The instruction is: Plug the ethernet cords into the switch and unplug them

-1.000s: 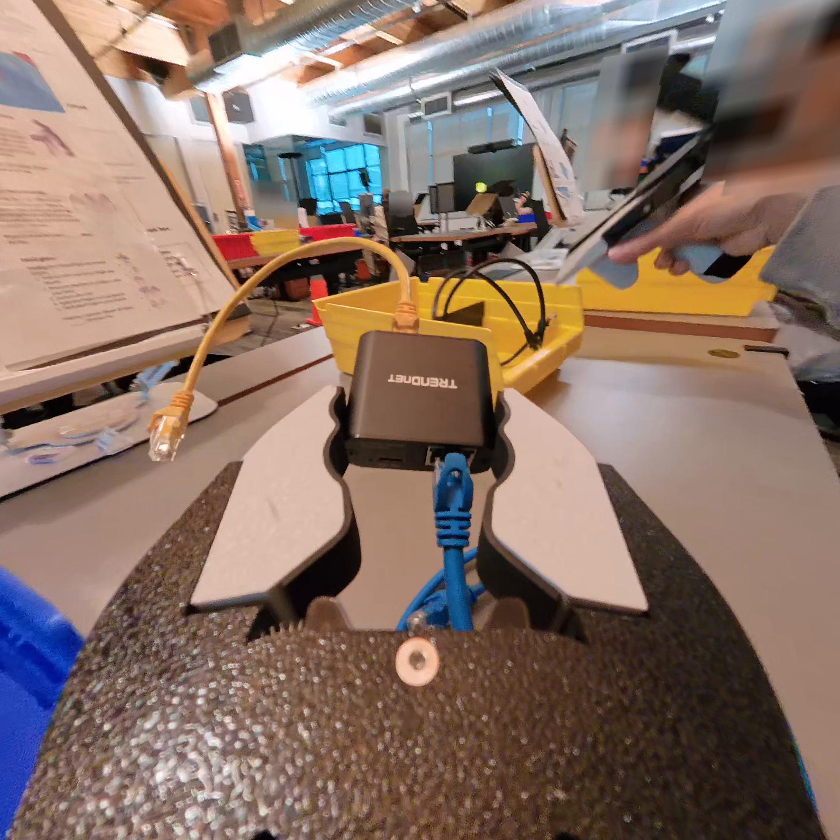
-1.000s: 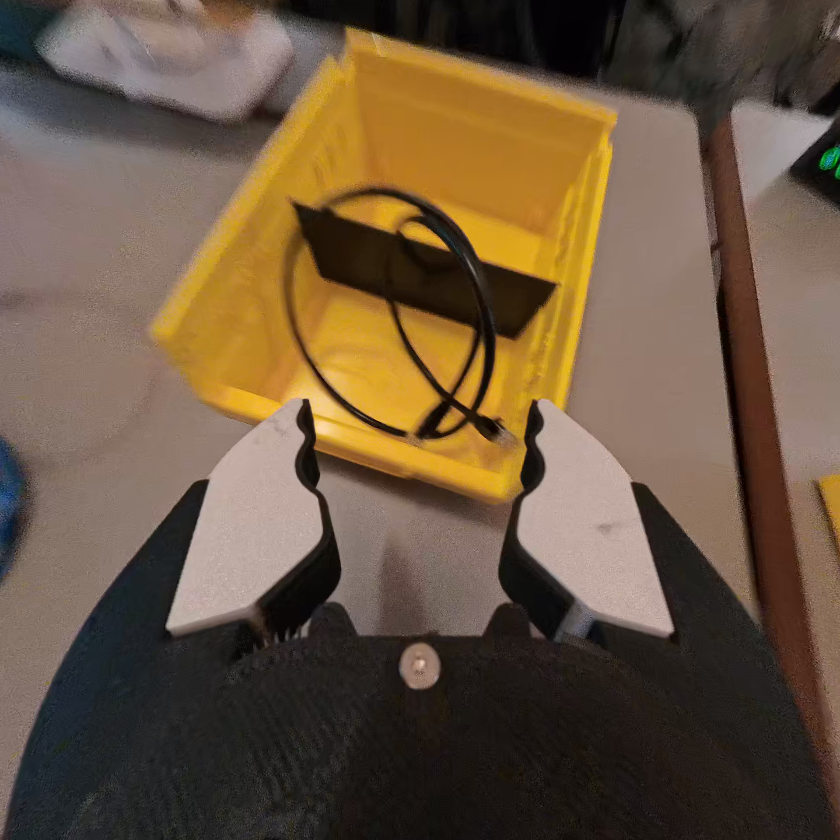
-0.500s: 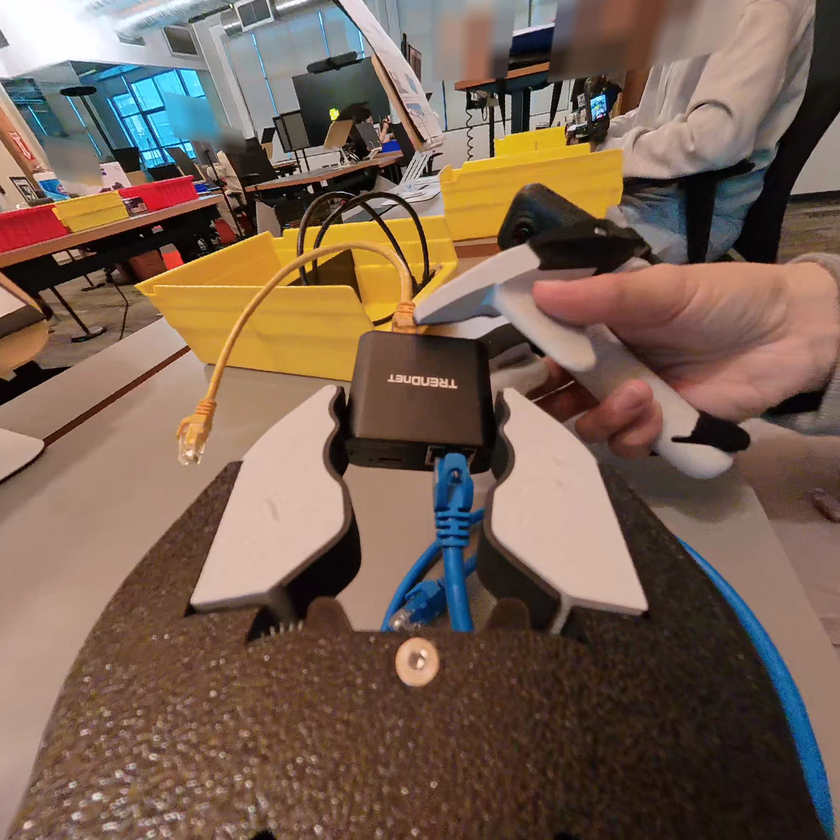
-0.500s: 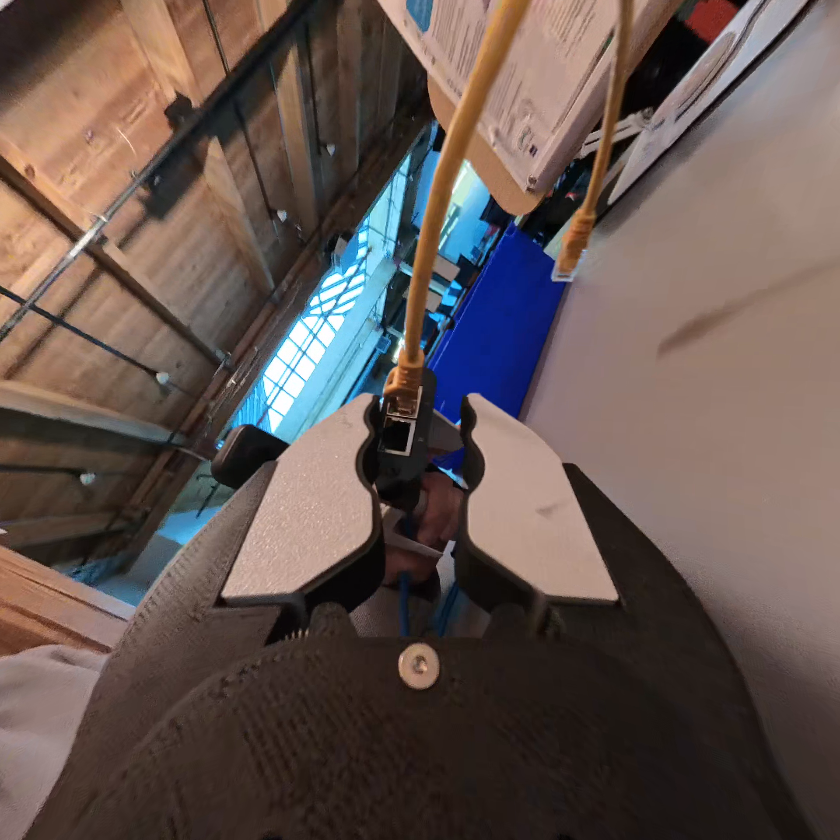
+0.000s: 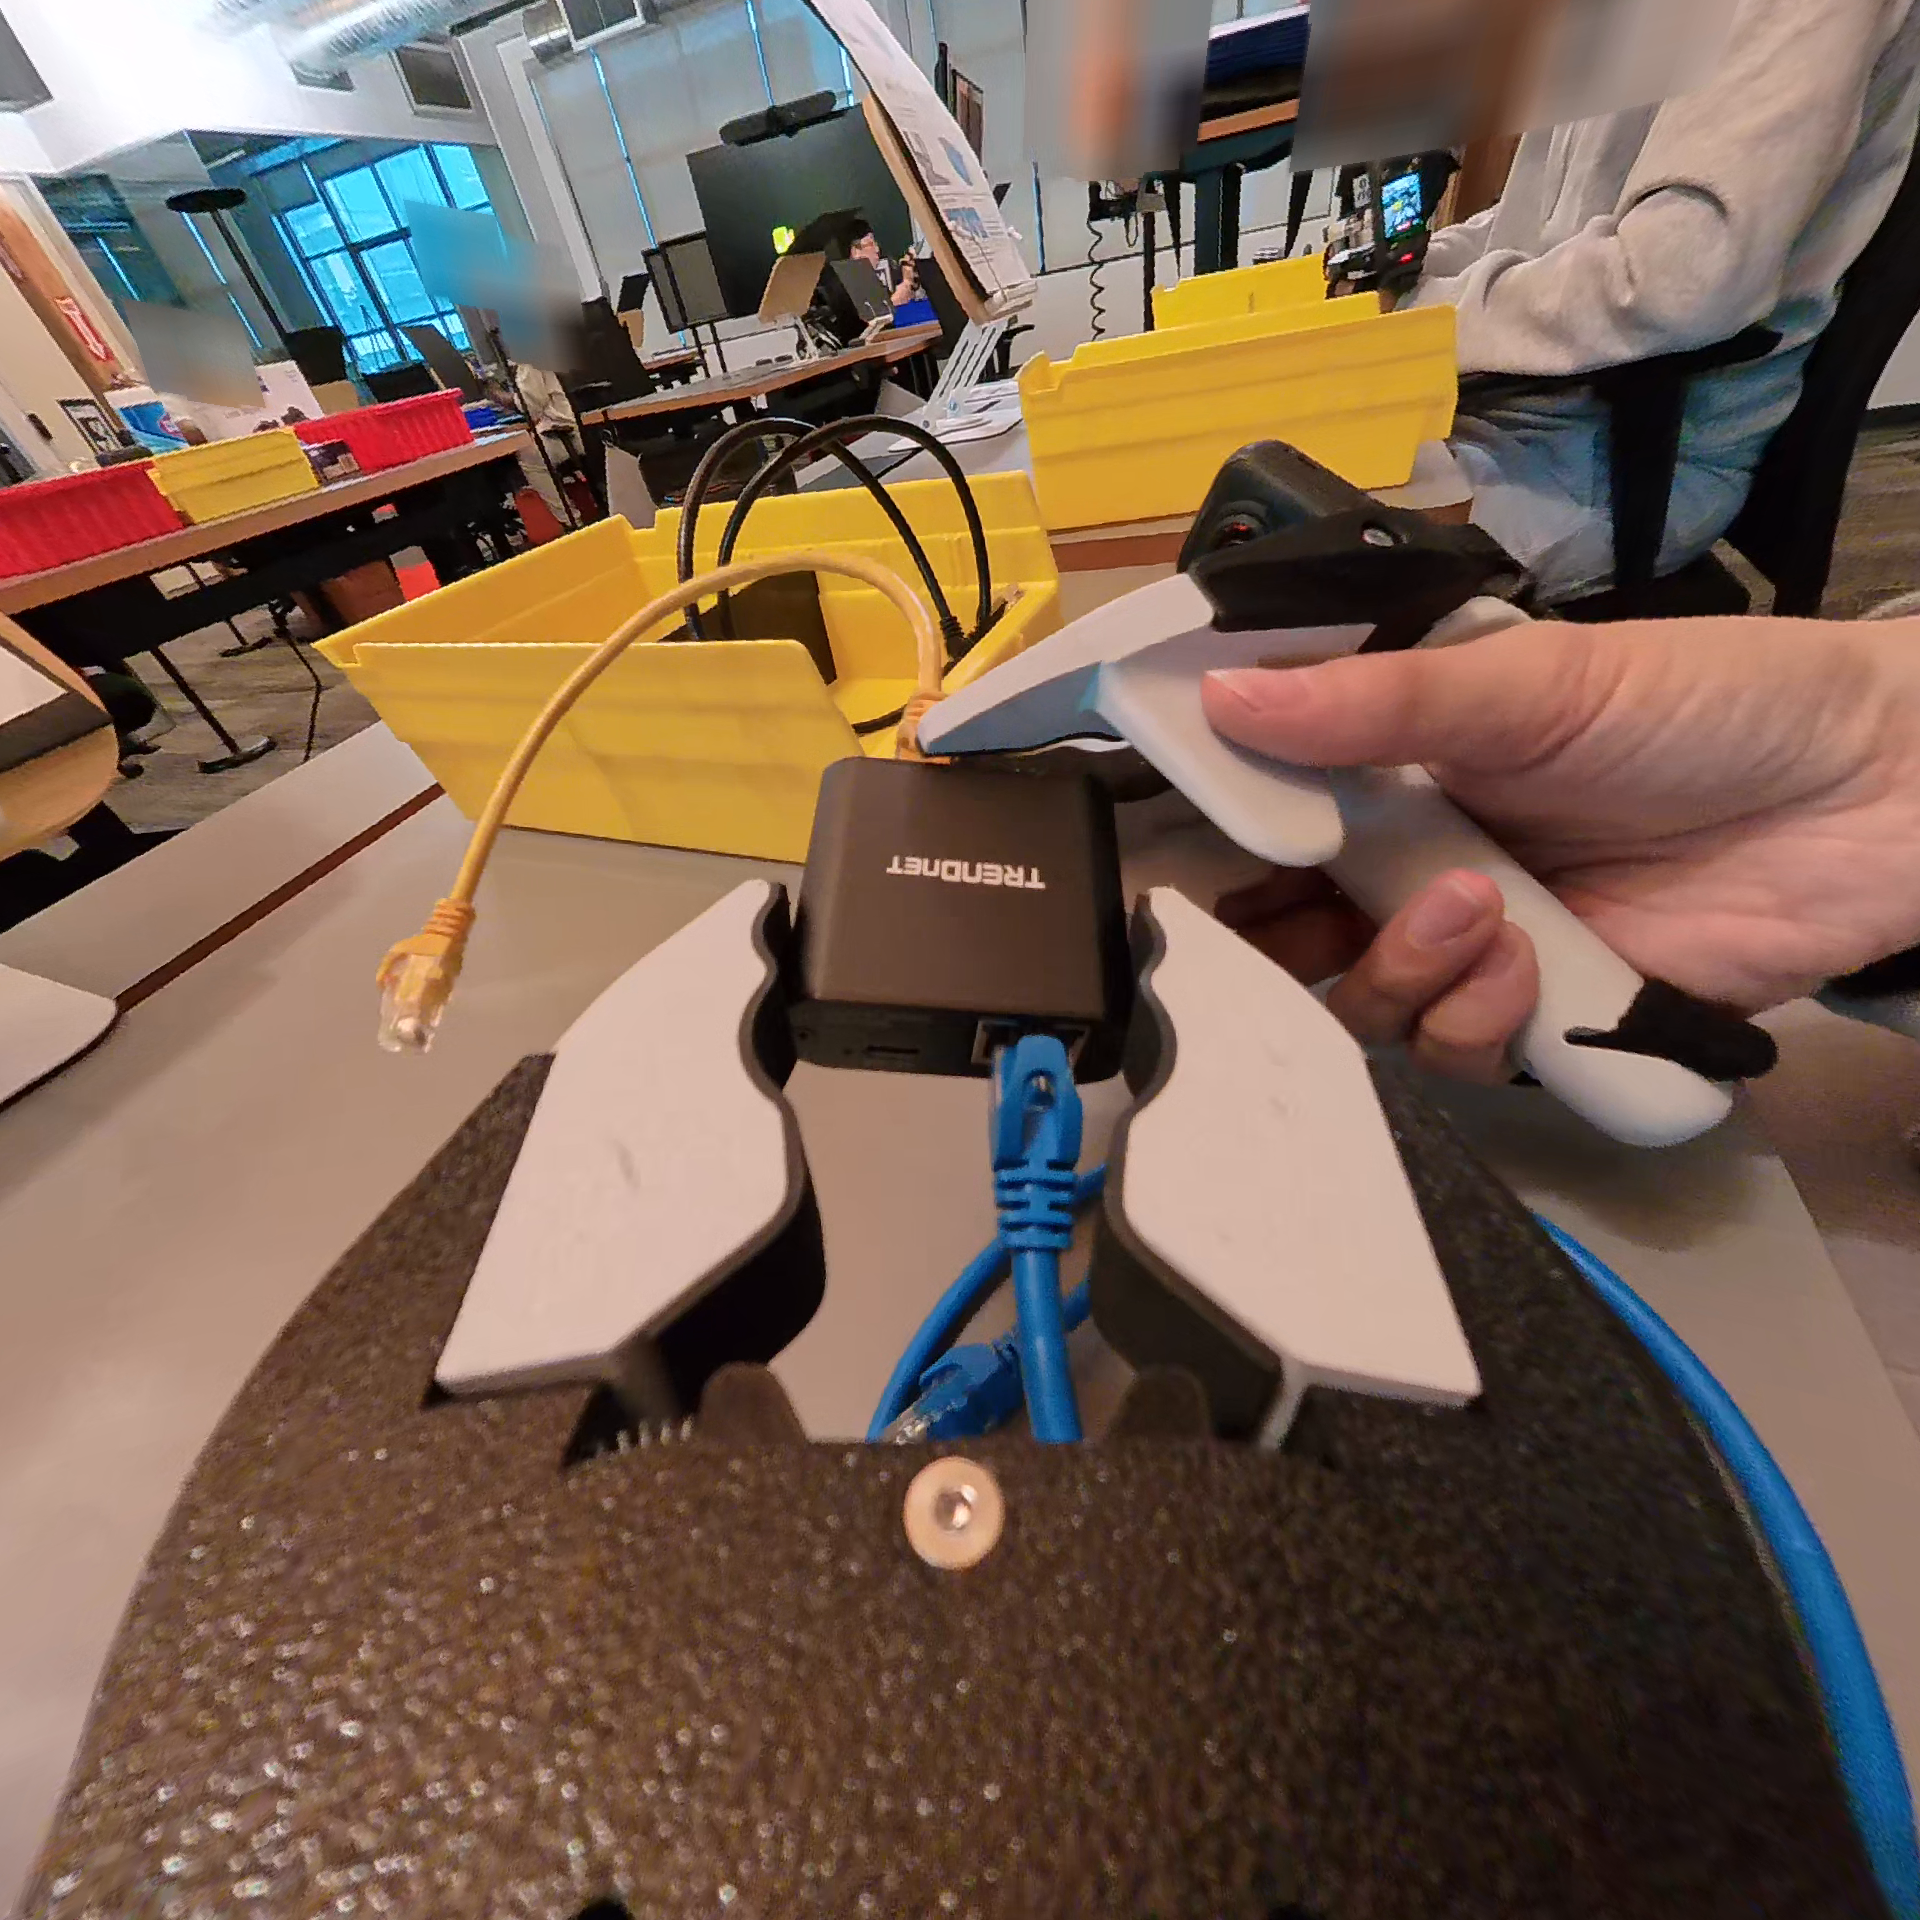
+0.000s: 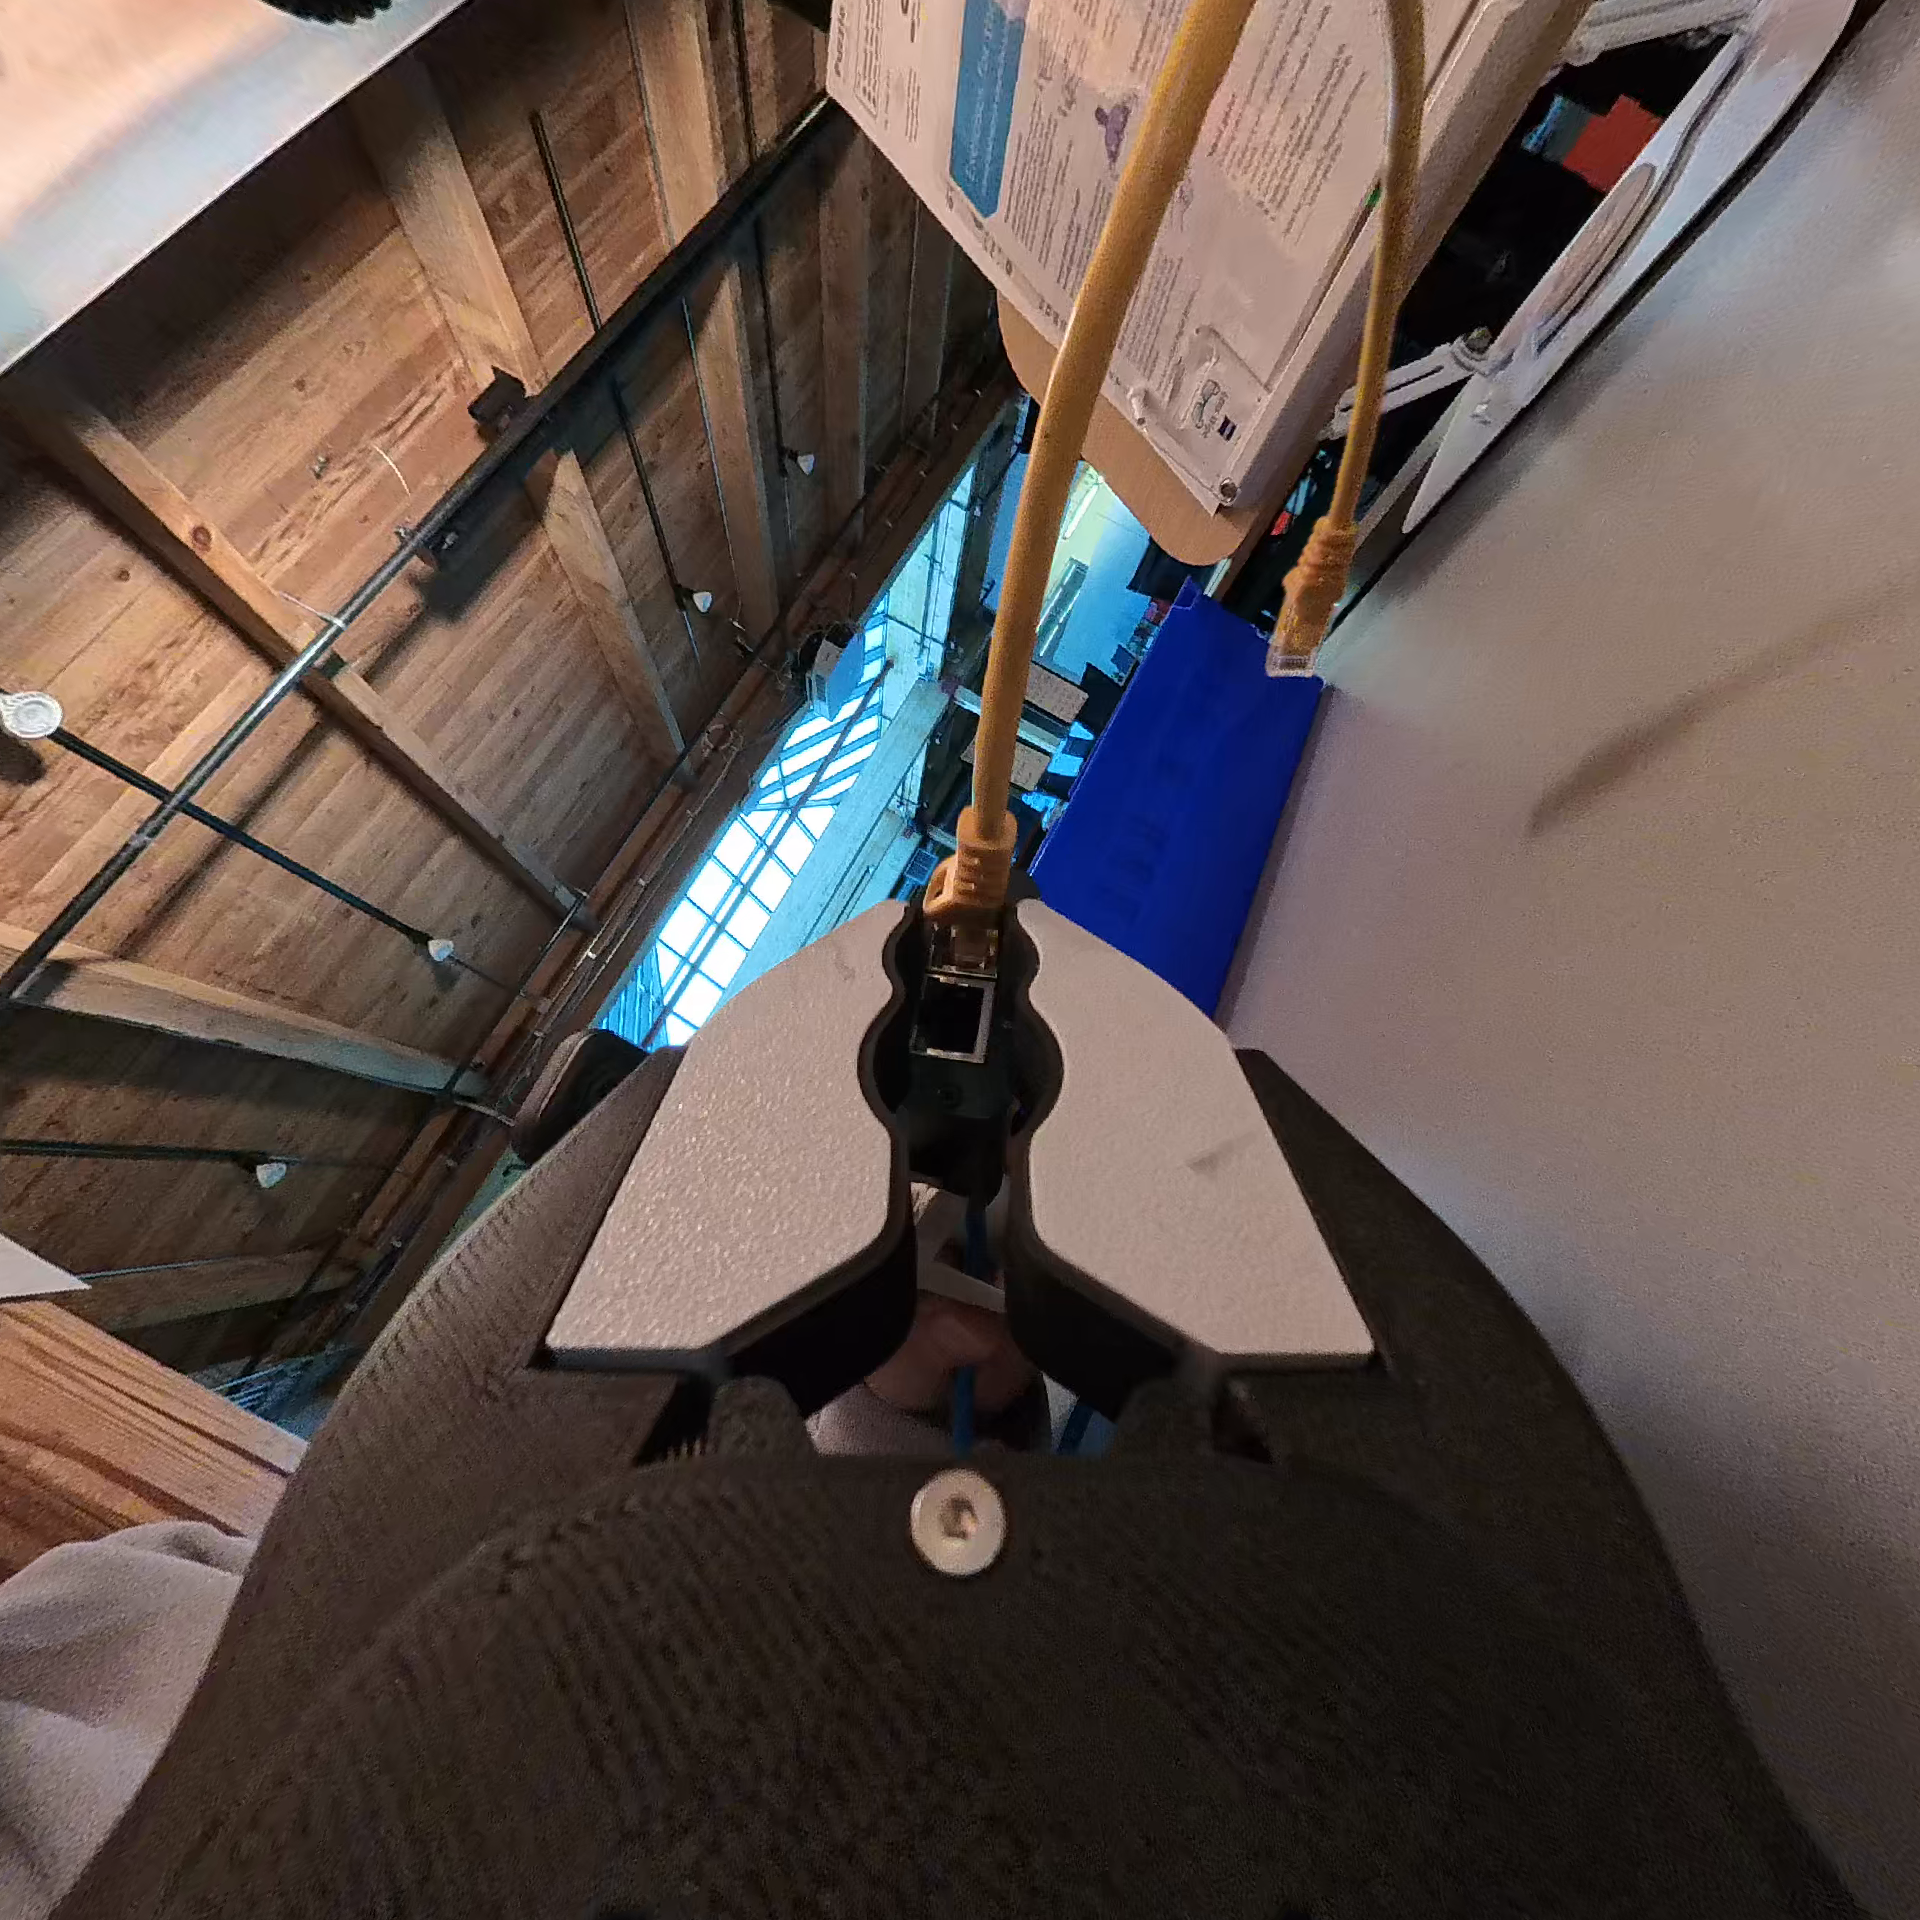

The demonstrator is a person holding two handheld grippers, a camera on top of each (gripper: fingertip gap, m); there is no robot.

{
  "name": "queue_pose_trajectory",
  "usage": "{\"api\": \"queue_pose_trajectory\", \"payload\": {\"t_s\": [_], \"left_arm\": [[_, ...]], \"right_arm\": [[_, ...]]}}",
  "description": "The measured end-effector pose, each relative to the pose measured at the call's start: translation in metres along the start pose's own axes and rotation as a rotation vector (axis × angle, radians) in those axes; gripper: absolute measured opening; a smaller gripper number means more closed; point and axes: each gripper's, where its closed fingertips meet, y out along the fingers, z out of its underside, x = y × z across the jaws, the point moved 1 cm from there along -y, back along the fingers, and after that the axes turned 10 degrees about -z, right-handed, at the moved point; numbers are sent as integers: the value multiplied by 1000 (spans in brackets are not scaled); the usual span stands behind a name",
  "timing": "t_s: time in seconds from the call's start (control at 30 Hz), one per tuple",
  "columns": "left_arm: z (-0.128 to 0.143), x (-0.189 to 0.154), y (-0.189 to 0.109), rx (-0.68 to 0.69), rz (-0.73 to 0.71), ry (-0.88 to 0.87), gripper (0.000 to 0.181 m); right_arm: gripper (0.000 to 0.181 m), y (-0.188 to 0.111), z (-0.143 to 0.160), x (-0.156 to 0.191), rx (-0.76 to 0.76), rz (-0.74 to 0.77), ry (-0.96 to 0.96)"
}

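My left gripper (image 5: 956, 904) is shut on the black switch (image 5: 956, 821) and holds it above the grey table (image 5: 187, 1195). A blue ethernet cord (image 5: 1034, 1143) is plugged into the near port and runs back under the gripper. A yellow cord (image 5: 582, 675) is plugged into the far side, and its free plug (image 5: 416, 982) hangs at the left. My right gripper (image 6: 966, 920), held by a hand (image 5: 1610, 790), is closed around the yellow plug (image 6: 977, 862) at the switch's far face (image 6: 951, 1029). It also shows in the left wrist view (image 5: 935, 732).
A yellow bin (image 5: 623, 727) with a coiled black cable (image 5: 831, 457) stands just behind the switch. A second yellow bin (image 5: 1226, 416) is farther back, by a seated person (image 5: 1662, 239). A blue bin (image 6: 1174, 831) and a paper stand (image 6: 1143, 208) are on the left side. Left and right tips are no more than a few centimetres apart.
My right gripper left the space over the yellow bin, came to the switch's far side and narrowed onto the yellow plug. My left gripper swung right with the switch.
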Motion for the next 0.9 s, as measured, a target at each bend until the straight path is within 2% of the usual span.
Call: {"api": "queue_pose_trajectory", "payload": {"t_s": [0.33, 0.53, 0.63, 0.7, 0.77, 0.9], "left_arm": [[2, -1, 3, 12, -58, 84, 61], [0, 3, 6, -4, -94, 11, 61], [-3, 11, 3, -28, -138, 1, 61], [-3, 20, -2, -29, -161, 9, 61], [-2, 26, -5, -36, -174, -2, 61], [-1, 33, -10, -42, -177, -36, 61]], "right_arm": [[12, -1, -2, 0, 48, -4, -165], [11, 2, -6, -4, 26, -14, -191], [11, -6, -33, -4, -68, -6, -216], [11, -11, -42, -3, -16, 35, -305], [11, -10, -42, 8, 116, 64, -432], [12, -24, -78, 34, 293, 149, -618]]}}
